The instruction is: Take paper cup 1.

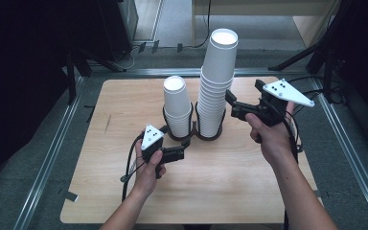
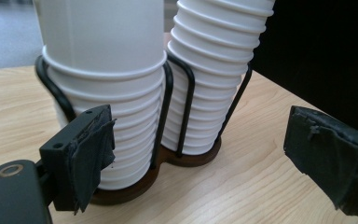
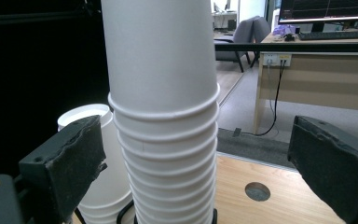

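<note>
On the wooden worktop (image 1: 211, 191) stands a dark two-ring wire holder (image 1: 191, 135), its base a brown double disc and its thin black uprights rising around each ring. Each ring carries a stack of white paper cups nested mouth-down, bottoms up. The short stack (image 1: 177, 106) fills the ring on the left of the high view and ends a little above the wire loops; the tall stack (image 1: 216, 81) fills the ring on the right, touching its neighbour's ring at the base and leaning slightly toward the right as it rises well above the short one. In the left gripper view the rolled rims of the lower cups show as close bands inside the wire, with the short stack (image 2: 107, 93) nearest and the tall stack (image 2: 209, 79) just beside it. The left gripper (image 1: 184, 152) sits low, just in front of the holder's base, its jaws standing apart with nothing between them and no pad on a cup. The right gripper (image 1: 231, 101) is raised beside the tall stack at about mid-height; in the right gripper view the tall stack (image 3: 163, 116) stands between its jaws, which are wide and clear of the cup walls on both sides, with the short stack (image 3: 98, 163) behind the nearer jaw.
</note>
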A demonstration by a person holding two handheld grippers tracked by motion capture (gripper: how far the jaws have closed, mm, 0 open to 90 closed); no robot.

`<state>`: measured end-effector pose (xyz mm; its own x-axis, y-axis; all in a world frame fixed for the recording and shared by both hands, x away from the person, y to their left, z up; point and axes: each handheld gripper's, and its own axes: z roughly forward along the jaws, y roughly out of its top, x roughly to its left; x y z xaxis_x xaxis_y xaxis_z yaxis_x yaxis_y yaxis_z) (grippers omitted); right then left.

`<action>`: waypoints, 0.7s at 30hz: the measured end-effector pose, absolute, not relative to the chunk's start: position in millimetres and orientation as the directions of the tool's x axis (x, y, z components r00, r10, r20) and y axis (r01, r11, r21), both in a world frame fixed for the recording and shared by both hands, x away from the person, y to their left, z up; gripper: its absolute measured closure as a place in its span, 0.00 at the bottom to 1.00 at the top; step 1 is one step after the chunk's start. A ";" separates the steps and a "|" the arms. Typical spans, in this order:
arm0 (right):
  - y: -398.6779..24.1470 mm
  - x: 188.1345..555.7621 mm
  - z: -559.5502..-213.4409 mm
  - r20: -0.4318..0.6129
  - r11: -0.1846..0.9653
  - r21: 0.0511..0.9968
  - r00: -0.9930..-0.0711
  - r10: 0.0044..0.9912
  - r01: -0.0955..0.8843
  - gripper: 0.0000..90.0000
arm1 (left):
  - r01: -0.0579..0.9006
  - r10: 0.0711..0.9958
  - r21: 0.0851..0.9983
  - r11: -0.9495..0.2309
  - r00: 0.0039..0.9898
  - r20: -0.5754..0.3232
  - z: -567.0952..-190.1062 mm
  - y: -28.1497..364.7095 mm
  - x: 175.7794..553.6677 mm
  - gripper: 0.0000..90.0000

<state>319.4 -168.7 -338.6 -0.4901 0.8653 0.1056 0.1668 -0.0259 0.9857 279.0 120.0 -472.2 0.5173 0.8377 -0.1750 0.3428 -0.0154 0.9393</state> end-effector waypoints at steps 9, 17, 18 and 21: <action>-148.7 336.9 -326.9 0.090 -0.006 0.986 -0.504 0.859 0.168 0.02 | 0.303 0.841 0.953 -0.019 0.520 -0.149 -465.7 93.3 289.7 0.09; -133.7 349.0 -321.3 0.096 -0.008 0.985 -0.507 0.856 0.173 0.00 | 0.278 0.826 0.959 -0.055 0.552 -0.112 -460.0 65.7 300.3 0.00; -133.7 349.0 -321.3 0.096 -0.008 0.985 -0.507 0.856 0.173 0.00 | 0.278 0.826 0.959 -0.055 0.552 -0.112 -460.0 65.7 300.3 0.00; -127.2 356.7 -320.1 0.093 -0.005 0.984 -0.498 0.862 0.177 0.00 | 0.268 0.834 0.962 -0.051 0.541 -0.107 -456.5 54.8 308.5 0.00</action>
